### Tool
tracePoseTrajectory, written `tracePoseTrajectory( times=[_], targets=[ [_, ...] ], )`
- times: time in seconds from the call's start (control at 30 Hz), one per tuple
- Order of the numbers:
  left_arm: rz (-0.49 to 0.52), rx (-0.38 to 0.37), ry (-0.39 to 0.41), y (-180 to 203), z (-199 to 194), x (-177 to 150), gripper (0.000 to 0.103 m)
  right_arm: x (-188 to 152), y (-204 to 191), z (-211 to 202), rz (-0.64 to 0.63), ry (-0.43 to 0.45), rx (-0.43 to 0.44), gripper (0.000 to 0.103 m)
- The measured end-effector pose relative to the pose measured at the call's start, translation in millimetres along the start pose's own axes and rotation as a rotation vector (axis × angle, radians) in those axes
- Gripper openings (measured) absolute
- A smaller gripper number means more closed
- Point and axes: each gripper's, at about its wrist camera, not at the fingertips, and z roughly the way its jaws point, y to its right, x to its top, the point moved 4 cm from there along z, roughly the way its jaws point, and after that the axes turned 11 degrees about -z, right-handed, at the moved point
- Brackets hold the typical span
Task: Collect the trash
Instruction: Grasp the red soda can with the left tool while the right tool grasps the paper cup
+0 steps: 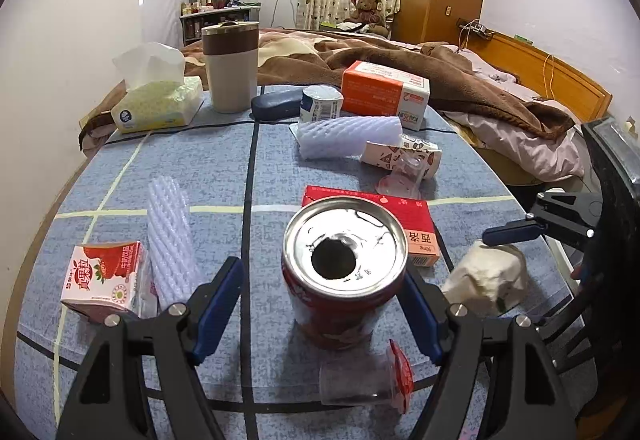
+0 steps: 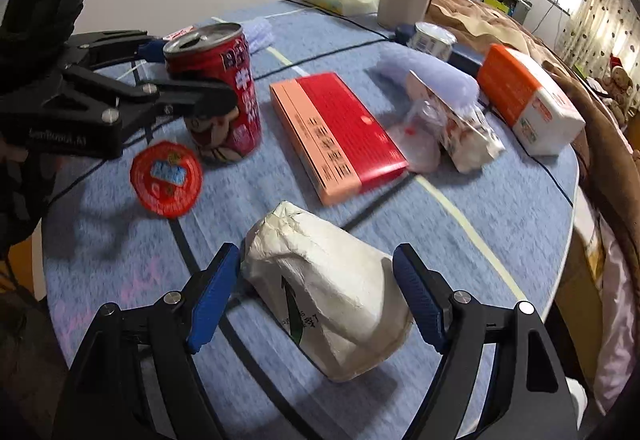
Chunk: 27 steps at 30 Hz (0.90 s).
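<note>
A: What did the left gripper (image 1: pixel 322 304) do?
B: It straddled an upright red can (image 1: pixel 342 272), one pad touching, the other clear; grip uncertain.

A: And the right gripper (image 2: pixel 318 298)?
B: Spread wide around a crumpled paper cup (image 2: pixel 324 292) on the tablecloth (image 2: pixel 460 200); far items blurred.

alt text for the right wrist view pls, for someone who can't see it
The right gripper stands open around a crumpled white paper cup lying on a blue tablecloth. Beyond, the left gripper brackets an upright red can, with a red lid and a red box nearby.
</note>
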Motion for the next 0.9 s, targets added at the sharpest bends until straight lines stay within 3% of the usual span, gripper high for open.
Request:
tracePoseTrajectory(
  times=[0.27,0.43,0.67,0.73,0.8,0.9],
  targets=[
    [-0.002,0.005,-0.003,-0.9,-3.3,-1.4,0.078,-13.8,1.6,-11.9,-0.01,0.008,0.032,0.08],
    [-0.008,0.014,-0.005,-0.3,-2.6,-0.6,0.078,-19.7,-5.5,-6.4,-0.14,-0.009,0.011,0.08],
    [0.0,0.04,-0.023,6.3,7.2,-6.5,0.078,-19.0,1.2,-0.1,-0.068,0.012,-0.002,0.082],
    [0.007,0.048,-0.025,7.3,8.5,-7.0,0.073,-19.7,2.8,-0.9,-0.044,0.013,-0.016,0.082],
    [0.001,0.04,-0.029,7.3,9.2,-7.4,0.062,-22.9,4.0,-3.9,-0.015,0.026,-0.03,0.076],
    [-0.011,0.029,-0.028,8.8,9.5,-7.6,0.055,-26.9,9.8,-4.5,0.061,0.045,-0.05,0.068]
  ],
)
